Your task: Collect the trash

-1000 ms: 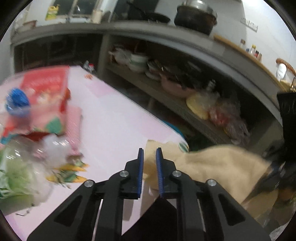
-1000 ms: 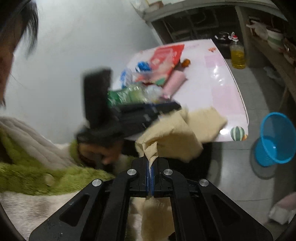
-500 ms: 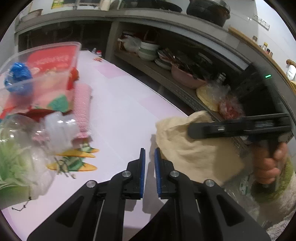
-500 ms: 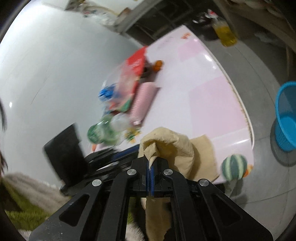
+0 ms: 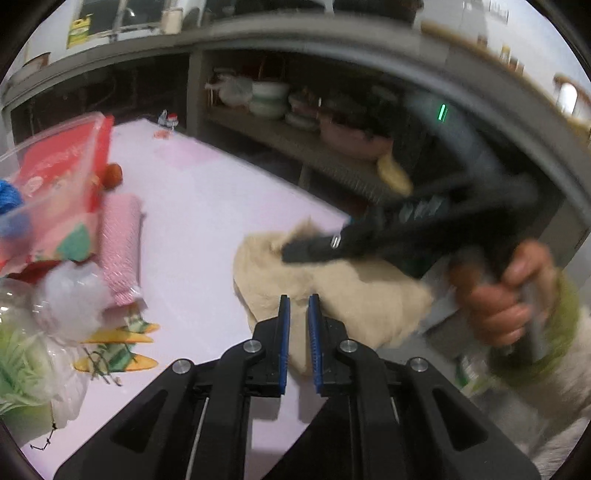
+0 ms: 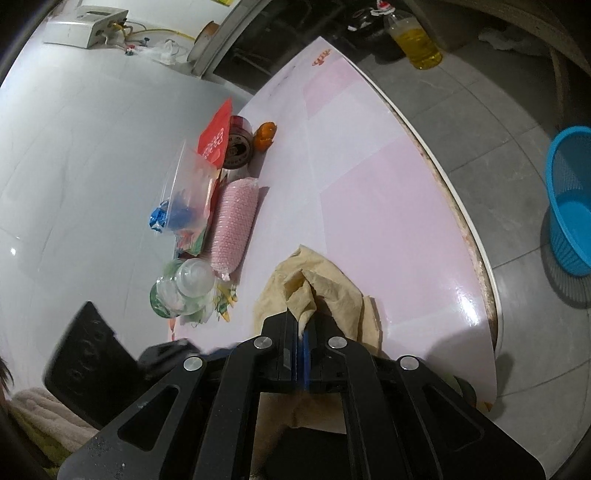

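- The wall [image 6: 74, 155] is white and shiny.
- The floor [image 6: 491, 122] has big grey tiles.
- A long grey counter [image 5: 332, 40] runs along the room.
- A shelf [image 5: 280, 136] under it holds stacked bowls [image 5: 267, 98].
- A white box [image 6: 98, 18] with wires hangs on the wall.
- The table [image 6: 369, 177] has a glossy pink top, and light shines off it.

Your black plastic two-finger left gripper [image 5: 299, 317] carries ribbed blue pads and round silver screws; the matching right gripper [image 6: 301, 325] looks alike, and your fuzzy green-and-cream sleeve [image 5: 550, 354] is thick.
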Available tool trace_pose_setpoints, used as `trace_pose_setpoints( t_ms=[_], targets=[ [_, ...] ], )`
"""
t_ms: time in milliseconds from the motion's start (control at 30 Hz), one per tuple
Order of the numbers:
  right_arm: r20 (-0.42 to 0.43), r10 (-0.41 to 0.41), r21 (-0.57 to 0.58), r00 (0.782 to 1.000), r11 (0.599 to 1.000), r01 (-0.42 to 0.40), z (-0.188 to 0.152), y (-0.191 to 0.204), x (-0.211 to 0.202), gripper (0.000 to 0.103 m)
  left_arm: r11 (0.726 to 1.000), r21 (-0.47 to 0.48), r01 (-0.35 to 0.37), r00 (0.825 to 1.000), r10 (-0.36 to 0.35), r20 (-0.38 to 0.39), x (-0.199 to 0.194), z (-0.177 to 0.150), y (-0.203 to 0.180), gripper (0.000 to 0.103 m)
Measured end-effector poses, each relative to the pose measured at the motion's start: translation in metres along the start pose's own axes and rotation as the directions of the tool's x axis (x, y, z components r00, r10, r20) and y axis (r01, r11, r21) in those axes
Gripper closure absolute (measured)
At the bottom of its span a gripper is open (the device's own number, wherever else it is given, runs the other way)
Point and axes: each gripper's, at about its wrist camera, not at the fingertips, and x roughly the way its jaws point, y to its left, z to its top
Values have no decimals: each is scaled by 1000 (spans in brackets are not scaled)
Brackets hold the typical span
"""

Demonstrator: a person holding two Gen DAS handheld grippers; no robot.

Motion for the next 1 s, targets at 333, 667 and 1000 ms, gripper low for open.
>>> trace_pose_setpoints(
  t_ms=[333,667,1000],
  targets=[
    [107,-8,-30,994,999,11,-11,12,-63,46,999,27,-29,1000,29,3,3,-2,-1,93],
    [18,-34,73,999,997,32,-15,-1,-26,46,998,39,-48,999,47,16,8,-1,-8,93],
    [-37,-29,90,999,995,32,-12,9,3,76,999,31,-41,999,40,31,6,-7,-9,93]
  ],
)
